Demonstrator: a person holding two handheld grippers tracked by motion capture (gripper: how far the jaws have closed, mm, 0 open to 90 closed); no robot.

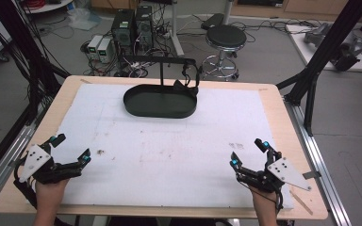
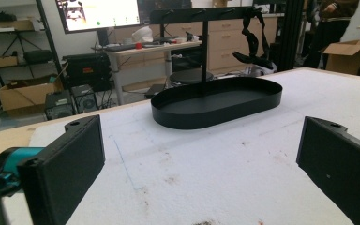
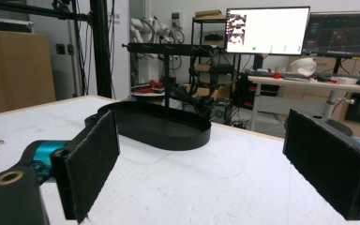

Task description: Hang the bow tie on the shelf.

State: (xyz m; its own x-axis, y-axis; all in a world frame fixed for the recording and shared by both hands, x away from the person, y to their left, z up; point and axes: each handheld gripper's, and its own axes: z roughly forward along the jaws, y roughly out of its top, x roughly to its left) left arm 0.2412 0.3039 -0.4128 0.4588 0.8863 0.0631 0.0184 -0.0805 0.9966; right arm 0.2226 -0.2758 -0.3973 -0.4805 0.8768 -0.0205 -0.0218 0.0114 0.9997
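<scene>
Logging both sets of fingers spread wide and empty: we list left gripper (image 1: 71,147), right gripper (image 1: 248,151), black tray (image 1: 160,101) well apart.

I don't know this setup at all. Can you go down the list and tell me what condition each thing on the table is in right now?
Left gripper: open, holding nothing, at the near left of the table.
Right gripper: open, holding nothing, at the near right.
Black oval tray: upright at the far side, nothing lying in it.
Stand: post rising from the tray, bar level.
Black strap: hanging from the bar's right end, down to the tray's rim.
White mat: flat, stained.
</scene>
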